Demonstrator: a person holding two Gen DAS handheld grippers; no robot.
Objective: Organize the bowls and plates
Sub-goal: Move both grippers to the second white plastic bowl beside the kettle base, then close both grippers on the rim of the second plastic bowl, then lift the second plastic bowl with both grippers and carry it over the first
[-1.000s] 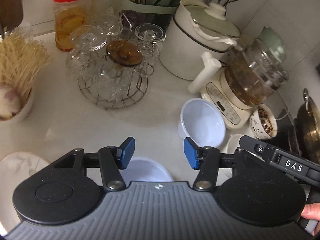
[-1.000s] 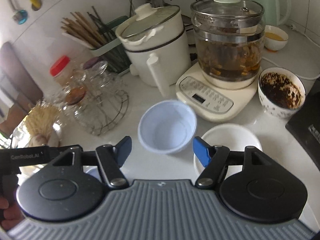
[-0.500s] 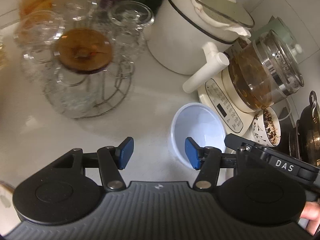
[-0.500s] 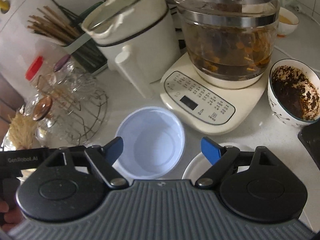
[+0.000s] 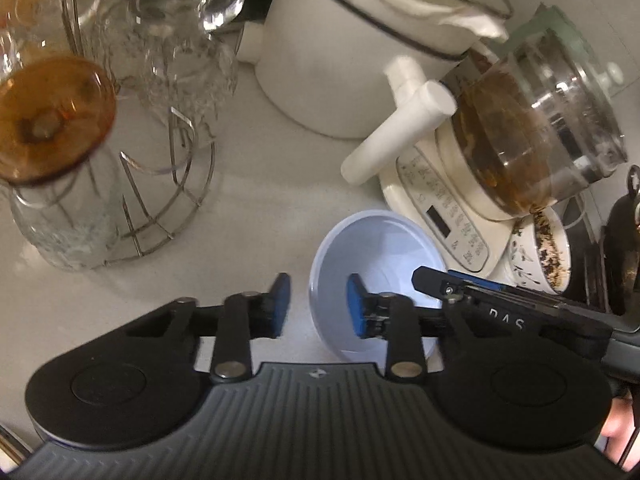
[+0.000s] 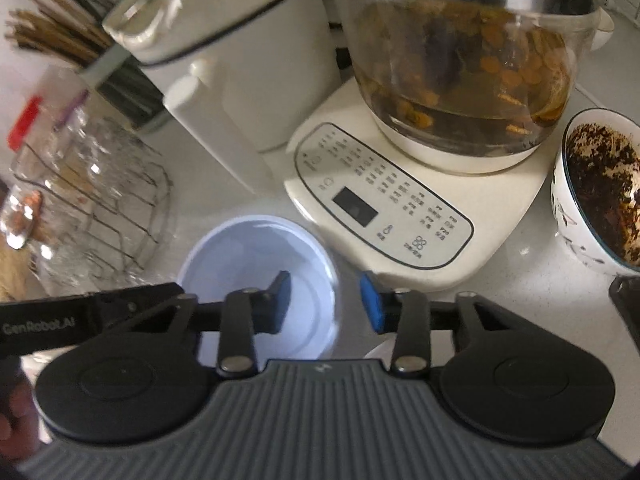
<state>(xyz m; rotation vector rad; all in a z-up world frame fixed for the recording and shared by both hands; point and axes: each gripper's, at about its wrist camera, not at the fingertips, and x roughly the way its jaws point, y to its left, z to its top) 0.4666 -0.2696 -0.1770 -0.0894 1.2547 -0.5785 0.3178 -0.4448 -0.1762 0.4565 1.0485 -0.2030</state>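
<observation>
On the counter: a pale blue plastic bowl point(image 5: 376, 264) stands upright, mouth up, on the white countertop point(image 5: 248, 216), just in front of the control panel of the cream kettle base point(image 6: 384, 216).
Bowl shape: round, so no long axis shows; in the left wrist view the rim looks tilted toward the camera, which may be lens distortion.
Left gripper point(image 5: 316, 306): jaws spread, straddling the bowl's left rim, with one blue pad outside the wall and the other inside; whether either pad touches the wall cannot be told.
Right gripper point(image 6: 326, 304): jaws spread, straddling the bowl's right rim, left pad over the bowl's interior, right pad outside near the kettle base; contact cannot be told.
Behind: the white electric pot point(image 5: 352, 40) and the glass kettle point(image 6: 464, 60) of brown liquid crowd the far side.
Left side: a wire rack of upturned glasses point(image 5: 120, 128) stands apart from the bowl, with bare countertop between them.
Right side: a patterned bowl holding dark residue point(image 6: 600, 192) sits beside the kettle base.
</observation>
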